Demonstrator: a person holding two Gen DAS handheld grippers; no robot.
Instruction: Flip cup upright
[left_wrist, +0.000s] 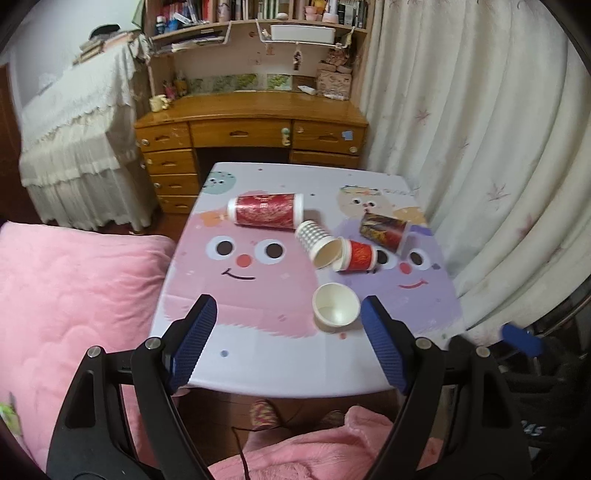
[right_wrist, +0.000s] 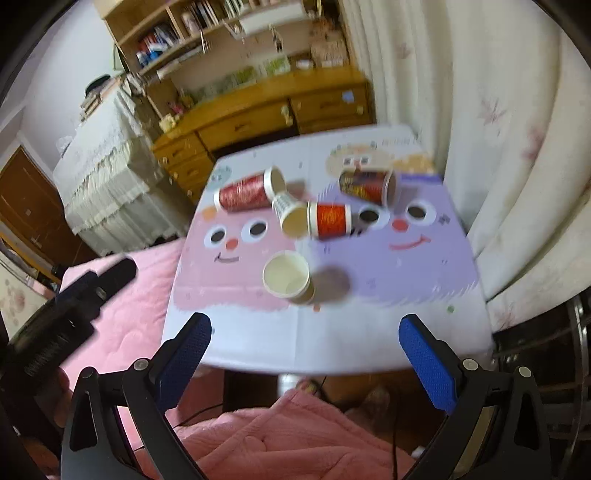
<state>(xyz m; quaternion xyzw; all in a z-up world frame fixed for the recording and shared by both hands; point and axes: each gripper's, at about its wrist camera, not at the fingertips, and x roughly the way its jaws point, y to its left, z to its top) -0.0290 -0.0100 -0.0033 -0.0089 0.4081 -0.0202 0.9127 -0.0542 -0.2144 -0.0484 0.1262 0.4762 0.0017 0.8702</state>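
A plain white paper cup (left_wrist: 336, 306) stands upright near the front of the small cartoon-print table (left_wrist: 258, 354); it also shows in the right wrist view (right_wrist: 287, 278). Behind it lie several cups on their sides: a large red cup (left_wrist: 266, 211), a white patterned cup (left_wrist: 319, 243), a small red cup (left_wrist: 356, 255) and a dark patterned cup (left_wrist: 386, 230). My left gripper (left_wrist: 288, 314) is open and empty above the table's front edge, with the white cup just inside its right finger. My right gripper (right_wrist: 304, 328) is open and empty, held above the front edge.
A wooden desk (left_wrist: 251, 125) with shelves stands behind the table. A curtain (left_wrist: 480, 147) hangs on the right. A pink quilt (left_wrist: 74, 295) lies to the left, and pink fabric (left_wrist: 314, 454) lies below the grippers. The left gripper's body (right_wrist: 92, 284) shows at the right view's left.
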